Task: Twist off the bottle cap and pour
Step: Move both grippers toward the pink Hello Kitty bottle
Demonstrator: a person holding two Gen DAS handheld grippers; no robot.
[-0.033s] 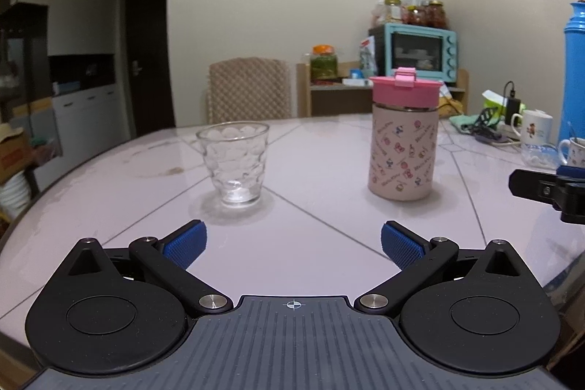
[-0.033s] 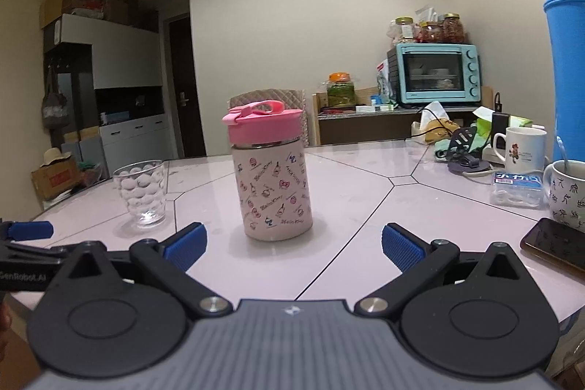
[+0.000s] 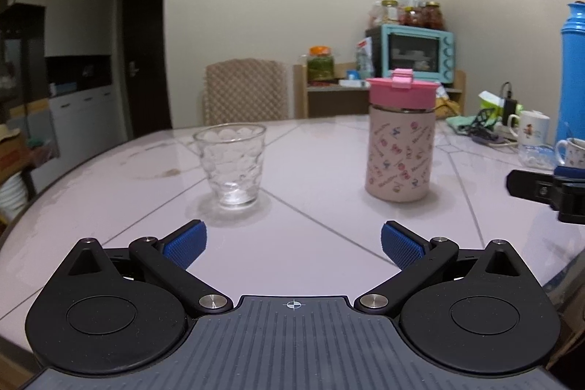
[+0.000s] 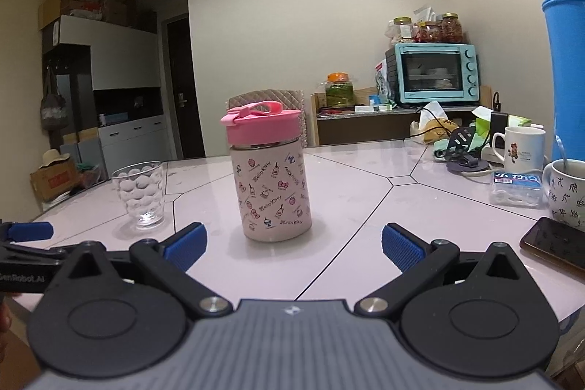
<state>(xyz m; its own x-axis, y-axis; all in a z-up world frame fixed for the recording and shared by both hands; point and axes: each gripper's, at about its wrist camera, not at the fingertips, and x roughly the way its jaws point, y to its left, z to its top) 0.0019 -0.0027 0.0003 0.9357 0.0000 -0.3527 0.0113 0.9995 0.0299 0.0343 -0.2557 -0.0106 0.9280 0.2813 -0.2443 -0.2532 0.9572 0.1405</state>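
A short pink-patterned bottle [image 3: 400, 156] [image 4: 272, 192] stands upright on the pale table [image 3: 329, 207], its pink cap [image 3: 402, 94] [image 4: 261, 125] on. To its left is a dimpled clear glass [image 3: 230, 167] [image 4: 142, 196], upright with nothing in it. My left gripper [image 3: 292, 240] is open and holds nothing, short of both, with the glass ahead-left and the bottle ahead-right. My right gripper [image 4: 292, 240] is open too, with the bottle just ahead, slightly left of centre. Each gripper's tip shows at the edge of the other's view.
On the right side of the table are a tall blue thermos [image 4: 565, 61], two mugs [image 4: 523, 148], a tissue pack [image 4: 515, 185] and a phone [image 4: 555, 243] near the right gripper. A chair [image 3: 245, 90] and a shelf with a teal oven [image 4: 435, 75] stand behind.
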